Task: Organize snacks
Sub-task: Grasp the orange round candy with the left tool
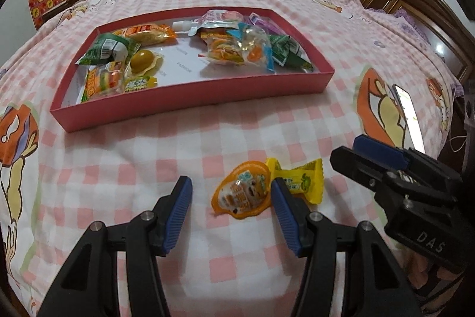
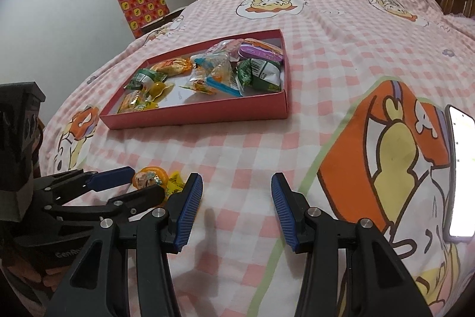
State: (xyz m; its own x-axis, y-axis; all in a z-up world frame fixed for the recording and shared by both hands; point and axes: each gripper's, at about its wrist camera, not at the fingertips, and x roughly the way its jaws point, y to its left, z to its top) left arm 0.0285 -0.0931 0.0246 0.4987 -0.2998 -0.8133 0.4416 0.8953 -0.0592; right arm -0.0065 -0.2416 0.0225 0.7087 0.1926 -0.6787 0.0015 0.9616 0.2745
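Orange jelly cup [image 1: 242, 193] and yellow candy [image 1: 299, 178] lie touching on the checked bedspread [image 1: 148, 156] nearer than the red tray [image 1: 190, 97], between the left gripper's [image 1: 231, 210] parted, empty jaws; in the right wrist view the right gripper [image 2: 237, 208] hangs open over bare bedspread beside them, phone [image 2: 461, 168] at the right edge.

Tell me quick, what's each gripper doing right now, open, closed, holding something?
Left gripper: open, empty, with the orange jelly cup lying between its fingers on the bedspread.
Right gripper: open, holding nothing.
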